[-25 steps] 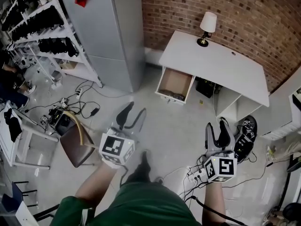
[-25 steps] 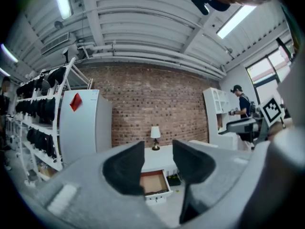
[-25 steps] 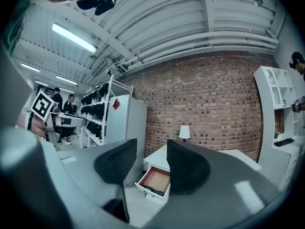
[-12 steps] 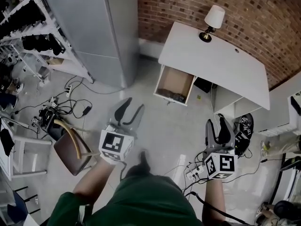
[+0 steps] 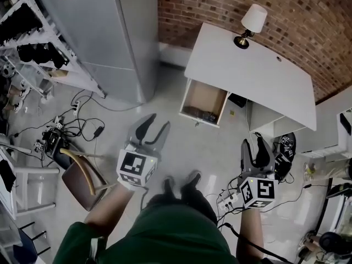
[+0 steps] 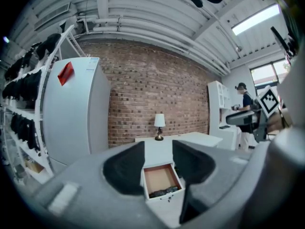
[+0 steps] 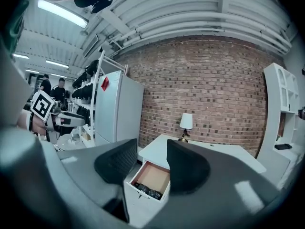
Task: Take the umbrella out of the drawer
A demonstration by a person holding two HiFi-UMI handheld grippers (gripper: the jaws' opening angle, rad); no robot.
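The white desk (image 5: 258,76) stands against the brick wall with one drawer (image 5: 204,99) pulled open. A dark folded umbrella (image 5: 201,114) lies along the drawer's front edge and also shows as the umbrella (image 6: 164,192) and the umbrella (image 7: 147,191). My left gripper (image 5: 153,126) is open and empty over the floor, well short of the drawer. My right gripper (image 5: 256,147) is also open and empty, off to the drawer's right. Both gripper views look level at the drawer (image 6: 161,179), framed between the open left gripper (image 6: 158,159), and at the drawer (image 7: 151,177) between the open right gripper (image 7: 151,160).
A tall grey fridge (image 5: 110,32) stands left of the desk, beside racks of dark items (image 5: 27,43). A lamp (image 5: 250,23) is on the desk. A chair (image 5: 82,175), floor cables (image 5: 82,128) and a power strip (image 5: 228,202) lie nearby. People stand in the background (image 7: 52,92).
I have walked toward the desk, so the drawer and fridge sit closer and the chair has slid back. Both grippers came forward with me, still open and empty. My feet now show.
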